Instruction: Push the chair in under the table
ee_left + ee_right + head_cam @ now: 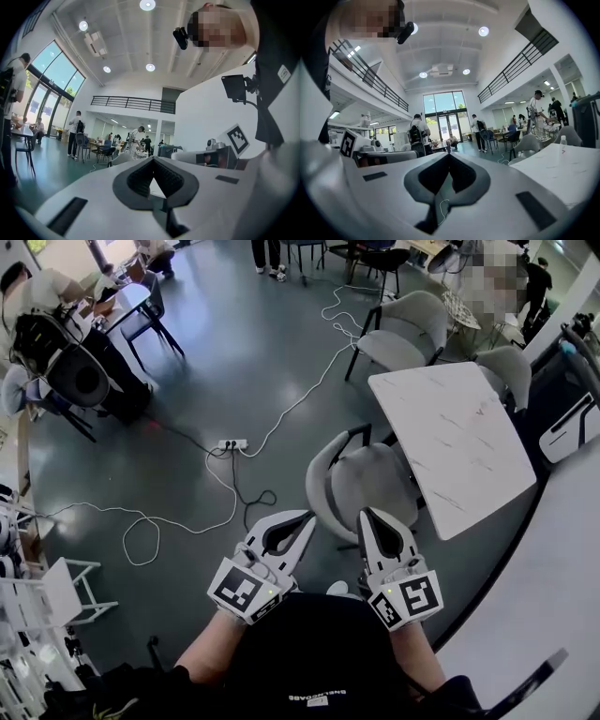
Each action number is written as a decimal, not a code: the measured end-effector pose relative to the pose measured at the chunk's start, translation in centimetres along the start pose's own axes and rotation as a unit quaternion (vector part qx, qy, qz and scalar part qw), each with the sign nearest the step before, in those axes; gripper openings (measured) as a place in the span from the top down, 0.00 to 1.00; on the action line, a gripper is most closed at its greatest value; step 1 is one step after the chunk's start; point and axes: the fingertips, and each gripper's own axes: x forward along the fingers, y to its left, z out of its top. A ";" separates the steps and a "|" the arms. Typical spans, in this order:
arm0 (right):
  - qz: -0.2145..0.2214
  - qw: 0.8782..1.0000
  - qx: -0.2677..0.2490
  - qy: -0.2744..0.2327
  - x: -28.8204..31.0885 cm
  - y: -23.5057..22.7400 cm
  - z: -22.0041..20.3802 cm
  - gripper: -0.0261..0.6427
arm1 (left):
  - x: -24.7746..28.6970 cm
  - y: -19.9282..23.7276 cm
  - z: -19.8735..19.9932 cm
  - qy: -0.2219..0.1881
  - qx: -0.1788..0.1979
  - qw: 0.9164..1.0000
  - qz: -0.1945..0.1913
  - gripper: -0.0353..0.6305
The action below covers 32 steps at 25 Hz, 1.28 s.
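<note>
Chair at the edge of the white table, left gripper and right gripper both closed on nothing.
Jaws of each are pressed together and empty. The grippers are side by side, near the chair's backrest and apart from it. Chair seat faces the table; whether it reaches under the edge is unclear. Power strip lies on the floor to the left.
</note>
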 end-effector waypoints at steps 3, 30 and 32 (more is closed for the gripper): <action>0.013 1.000 -0.026 -0.013 -0.6 0.3 0.5 0.94 | 0.8 -0.7 0.3 -0.005 -0.014 1.000 -0.007 0.94; 0.022 0.999 -0.014 -0.021 -3.1 -0.4 0.7 0.94 | 1.9 -3.1 1.9 -0.011 -0.013 1.000 -0.007 0.94; 0.023 0.999 -0.014 -0.019 -3.2 -0.1 0.5 0.94 | 1.6 -3.1 1.6 -0.007 -0.013 1.000 -0.005 0.94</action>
